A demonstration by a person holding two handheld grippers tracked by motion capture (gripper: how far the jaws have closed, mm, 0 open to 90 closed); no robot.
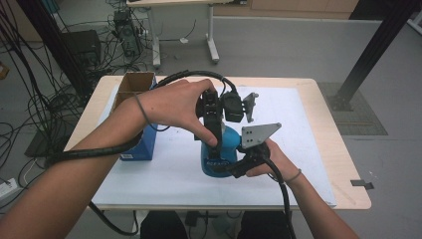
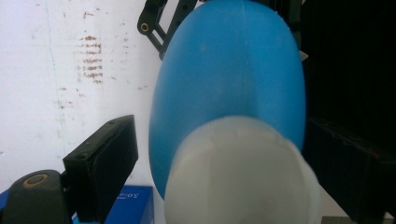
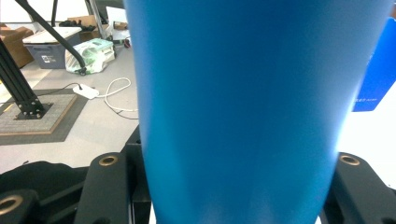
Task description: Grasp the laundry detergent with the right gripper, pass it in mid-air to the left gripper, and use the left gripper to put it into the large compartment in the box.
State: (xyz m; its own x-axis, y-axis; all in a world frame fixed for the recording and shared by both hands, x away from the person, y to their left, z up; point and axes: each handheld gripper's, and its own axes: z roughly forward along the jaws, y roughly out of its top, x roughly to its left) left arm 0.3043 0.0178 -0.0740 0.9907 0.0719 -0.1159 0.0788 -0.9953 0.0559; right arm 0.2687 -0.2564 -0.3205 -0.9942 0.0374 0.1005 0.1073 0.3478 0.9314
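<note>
A blue bottle (image 1: 221,154) with a white cap (image 2: 243,172) is seen standing near the middle of the bench (image 1: 343,149), on a white sheet (image 1: 298,129) that covers most of the top. The bottle is upright, with its label facing the near edge.

The right gripper (image 1: 230,169) is held low at the near right side of the bottle. In the right gripper view the blue body (image 3: 243,107) is clamped between the two black jaws, which press on it from either side; the grip is as tight as this gripper gets on the bottle.

The left gripper (image 1: 215,139) is brought in from above and from the left, over the bottle's top. In the left gripper view the white cap lies between the jaws: one jaw stands apart from the bottle on the left with a gap of white sheet showing, and the other is a dark mass close on the right. Contact on that side cannot be told. The jaws are thus partly open around the cap, not clamped on it.

A blue cardboard box (image 1: 137,124) with its flaps open is noted on the left part of the bench, just beside the left hand (image 1: 171,107). The right hand (image 1: 273,159) is seen near the right of the bottle.
</note>
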